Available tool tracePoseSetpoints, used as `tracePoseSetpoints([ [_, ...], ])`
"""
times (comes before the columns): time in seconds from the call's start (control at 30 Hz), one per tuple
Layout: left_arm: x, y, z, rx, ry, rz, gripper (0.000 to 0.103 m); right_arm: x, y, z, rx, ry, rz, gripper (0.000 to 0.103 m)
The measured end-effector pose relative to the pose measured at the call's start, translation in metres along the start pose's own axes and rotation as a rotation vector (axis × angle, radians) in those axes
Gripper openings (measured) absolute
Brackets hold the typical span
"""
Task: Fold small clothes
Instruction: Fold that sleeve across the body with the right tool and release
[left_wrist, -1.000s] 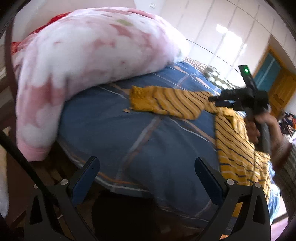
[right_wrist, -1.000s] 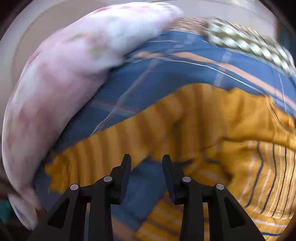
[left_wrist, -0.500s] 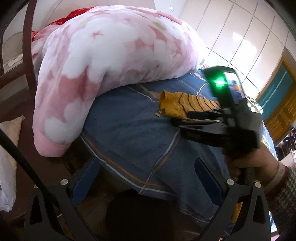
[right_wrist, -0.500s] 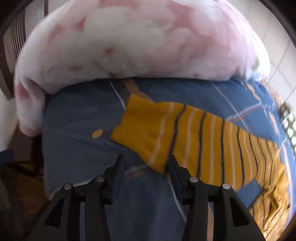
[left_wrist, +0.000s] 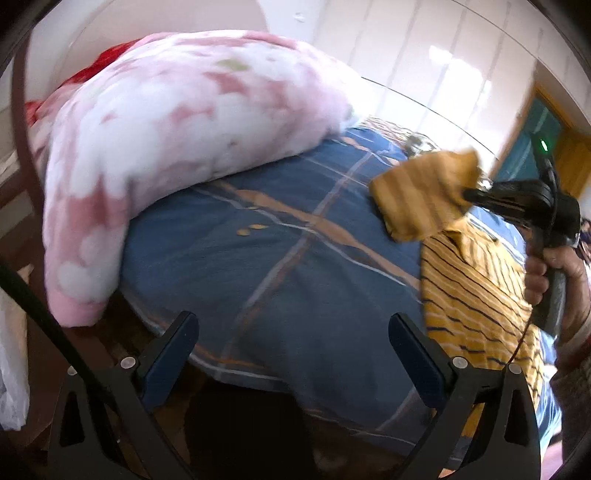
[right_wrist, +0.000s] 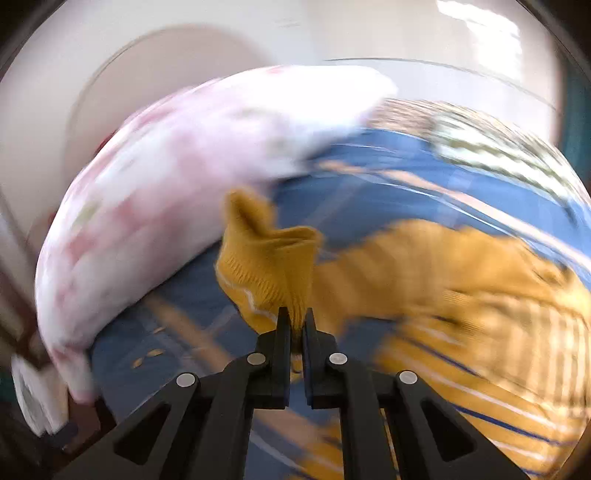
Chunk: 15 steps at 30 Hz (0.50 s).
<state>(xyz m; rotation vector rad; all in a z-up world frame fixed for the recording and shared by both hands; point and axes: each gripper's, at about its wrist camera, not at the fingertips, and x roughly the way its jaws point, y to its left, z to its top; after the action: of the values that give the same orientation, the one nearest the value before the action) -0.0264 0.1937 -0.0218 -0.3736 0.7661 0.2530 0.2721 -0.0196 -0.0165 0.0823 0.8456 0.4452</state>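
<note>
A small mustard-yellow sweater with dark and white stripes (left_wrist: 476, 299) lies on the blue bed cover at the right. My right gripper (right_wrist: 294, 320) is shut on the cuff of its sleeve (right_wrist: 269, 266) and holds the sleeve lifted above the bed; in the left wrist view the right gripper (left_wrist: 467, 192) carries the raised sleeve (left_wrist: 421, 192) over the sweater's body (right_wrist: 480, 314). My left gripper (left_wrist: 293, 328) is open and empty, low at the near edge of the bed.
A thick pink and white blanket (left_wrist: 177, 147) is heaped along the left and back of the blue plaid bed cover (left_wrist: 295, 266). A dark bed frame edge (left_wrist: 236, 406) lies below the left gripper. White wardrobe doors and a wooden door stand behind.
My right gripper closed on the sleeve cuff that lay flat on the bed and lifted it, swinging it right toward the sweater's body. My left gripper stayed open and nearly still.
</note>
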Motion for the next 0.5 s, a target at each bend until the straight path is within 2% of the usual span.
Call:
tracePoseSetpoints([
  [0.17, 0.007, -0.034, -0.001, 0.069, 0.024, -0.042, 0.103, -0.052, -0.143, -0.011, 0.237, -0.044, -0.173, 0.006],
  [0.23, 0.011, -0.050, -0.002, 0.097, 0.037, -0.057, 0.103, -0.064, -0.197, -0.020, 0.297, -0.032, -0.274, 0.006],
  [0.3, 0.015, -0.061, -0.005, 0.119, 0.049, -0.065, 0.103, -0.072, -0.243, -0.034, 0.369, -0.002, -0.337, 0.006],
  [0.4, 0.022, -0.076, -0.009, 0.145, 0.082, -0.088, 0.103, -0.073, -0.289, -0.057, 0.461, 0.033, -0.376, 0.006],
  [0.5, 0.028, -0.086, -0.012, 0.150, 0.122, -0.110, 0.103, -0.070, -0.316, -0.076, 0.531, 0.071, -0.323, 0.009],
])
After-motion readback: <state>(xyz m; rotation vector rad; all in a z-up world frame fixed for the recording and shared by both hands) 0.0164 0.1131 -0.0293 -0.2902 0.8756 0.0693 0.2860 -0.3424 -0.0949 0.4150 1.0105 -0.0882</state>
